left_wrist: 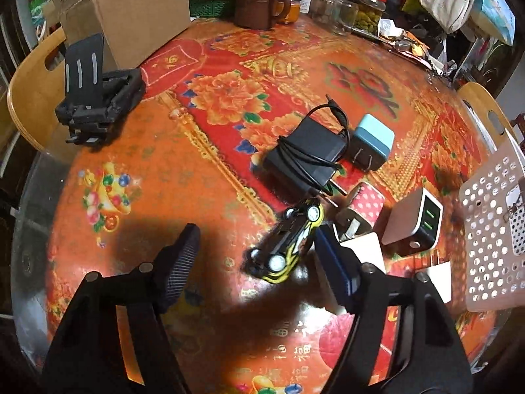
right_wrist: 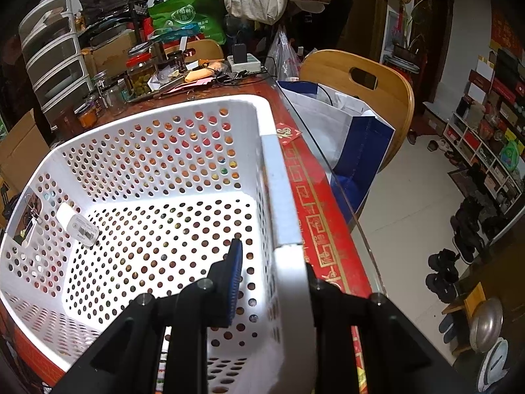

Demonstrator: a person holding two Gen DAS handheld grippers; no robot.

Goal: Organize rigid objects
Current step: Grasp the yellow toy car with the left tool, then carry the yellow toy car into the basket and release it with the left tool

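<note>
Left gripper stands part open, pointing steeply down at the table. The toy car, black and yellow, lies between the fingers at lower centre of the frame, close against the right-hand pad; the left-hand pad is well apart from it. No grip yet, as far as the left wrist view shows.

Right gripper is clamped on the rim of the white basket, one finger inside the wall, the other outside. One small white charger already lies on the basket floor at left of the frame.

Risks, judged:
- The car sits off-centre in the jaws. Closing now would push it sideways before it pinches; on wheels it may roll or twist out.
- The car lies diagonal to the fingers, so the pads may catch only a corner.
- The right-hand finger is just beside a white adapter; it could nudge it or catch it along with the car.

Surroundings: black adapter with wound cord just above the car, its plug prongs nearly touching the car's end. Blue-white charger, polka-dot plug and multi-port charger crowd the right of centre. A black phone stand sits upper left, well apart.
</note>
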